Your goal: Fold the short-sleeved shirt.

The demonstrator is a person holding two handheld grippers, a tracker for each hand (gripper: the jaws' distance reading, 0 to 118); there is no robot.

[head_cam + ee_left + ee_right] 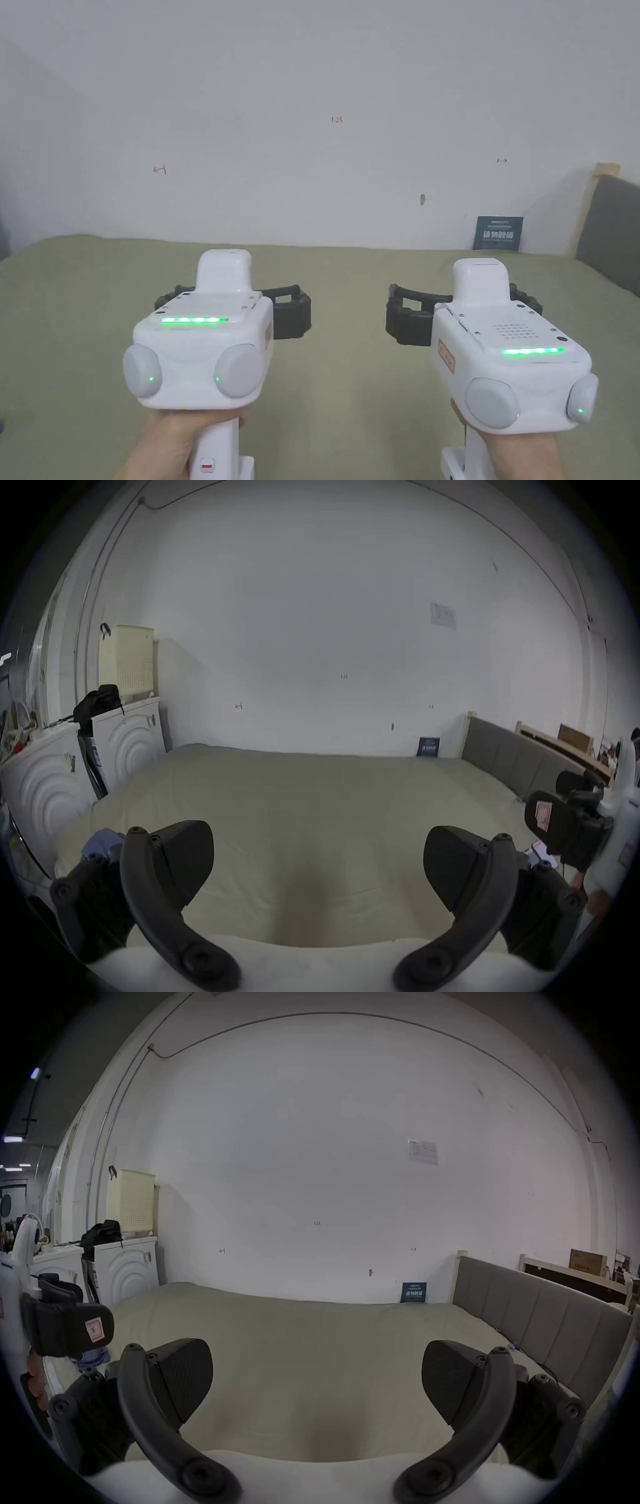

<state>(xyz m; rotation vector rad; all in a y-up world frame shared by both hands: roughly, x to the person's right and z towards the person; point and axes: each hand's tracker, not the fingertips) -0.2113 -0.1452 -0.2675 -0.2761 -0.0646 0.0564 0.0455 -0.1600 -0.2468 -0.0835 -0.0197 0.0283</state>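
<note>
I held both units level above the bed: left hand-held gripper at 7 o'clock, right hand-held gripper at 5; jaws spread, empty. Shirt's location: cannot tell.

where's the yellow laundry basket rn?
The yellow laundry basket stands on top of the white washing machine against the wall, beyond the bed's far left corner in both gripper views, with a black bag beside it.

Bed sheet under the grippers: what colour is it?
Plain pale olive-green bed sheet, no pattern; clearest in the right gripper view.
</note>
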